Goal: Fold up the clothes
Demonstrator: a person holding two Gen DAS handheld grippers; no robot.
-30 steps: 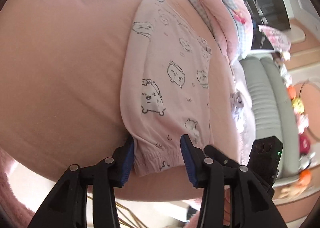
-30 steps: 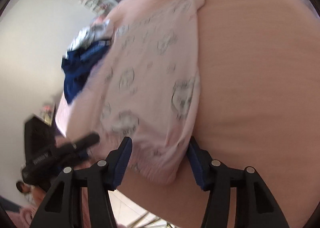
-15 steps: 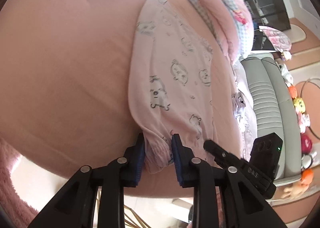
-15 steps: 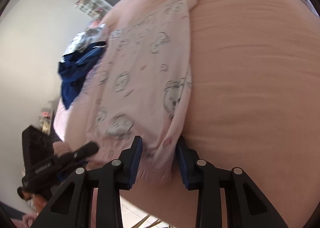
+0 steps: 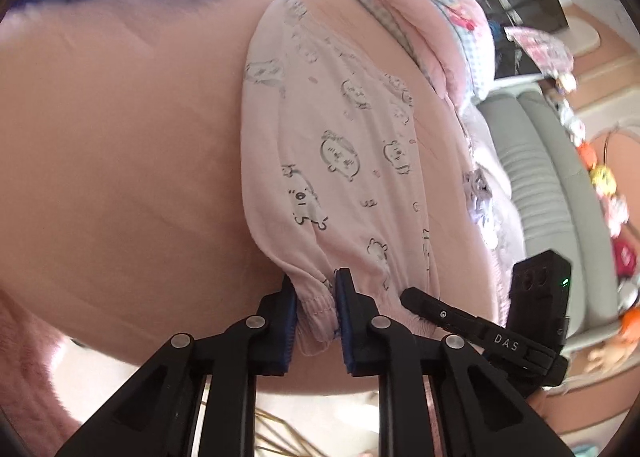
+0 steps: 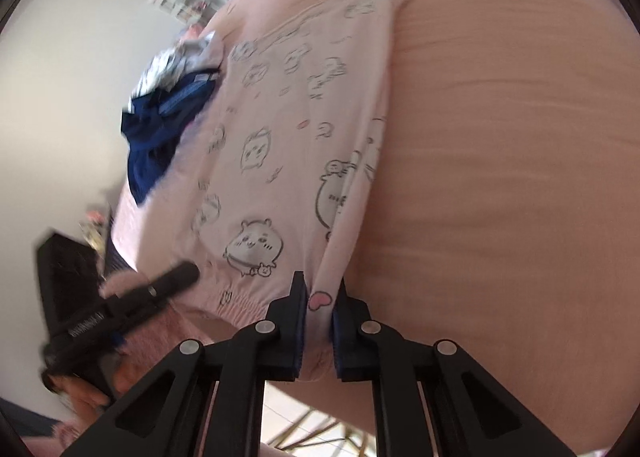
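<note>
Between closing jaws, left gripper (image 5: 316,297) and right gripper (image 6: 320,299) are pinching pink garment (image 5: 340,161) waistband, narrower than before; fold lift is becoming possible.

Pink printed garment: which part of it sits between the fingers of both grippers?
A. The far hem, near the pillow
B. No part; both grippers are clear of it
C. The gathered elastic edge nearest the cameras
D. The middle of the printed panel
C: the left gripper and the right gripper are each closing on the gathered elastic edge of the pink printed garment, at its two near corners.
</note>
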